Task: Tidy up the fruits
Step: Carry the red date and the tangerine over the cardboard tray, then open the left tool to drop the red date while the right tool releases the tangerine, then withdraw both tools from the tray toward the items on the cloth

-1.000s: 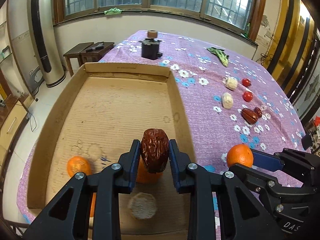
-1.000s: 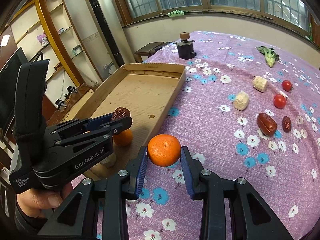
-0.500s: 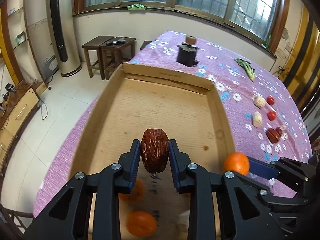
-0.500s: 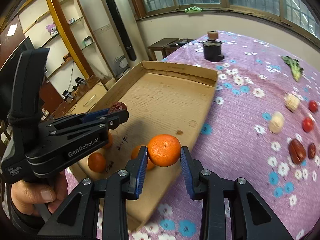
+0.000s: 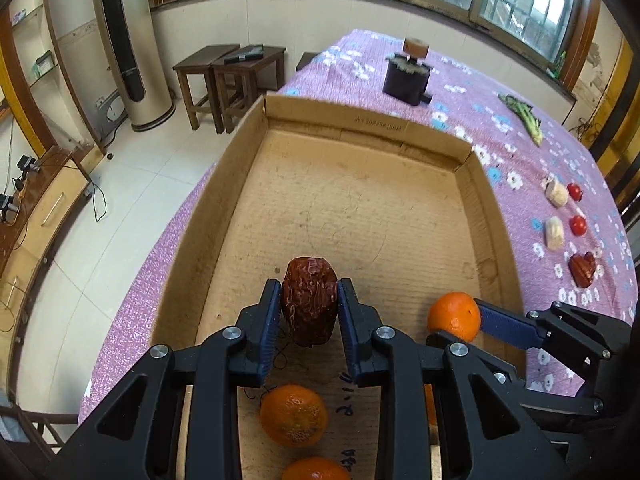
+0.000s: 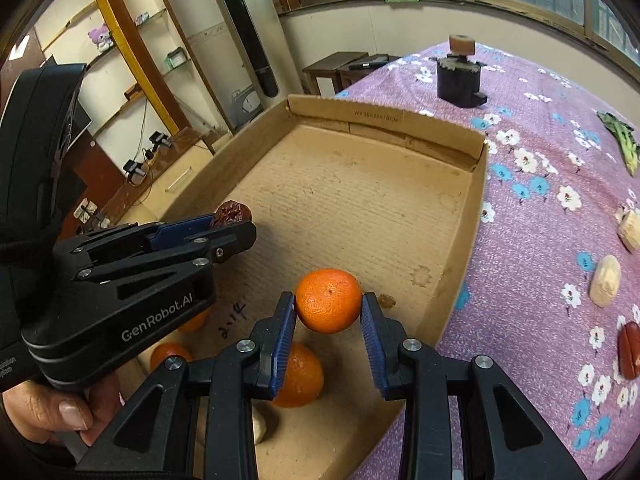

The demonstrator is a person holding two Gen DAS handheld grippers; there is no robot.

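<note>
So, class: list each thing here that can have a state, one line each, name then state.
left gripper: shut on the red date, above the cardboard tray
right gripper: shut on an orange, above the tray
cardboard tray: open-topped, oranges lying in its near end
loose orange: resting on tray floor

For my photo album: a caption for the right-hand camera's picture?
Right gripper carries an orange over the cardboard box.
</note>
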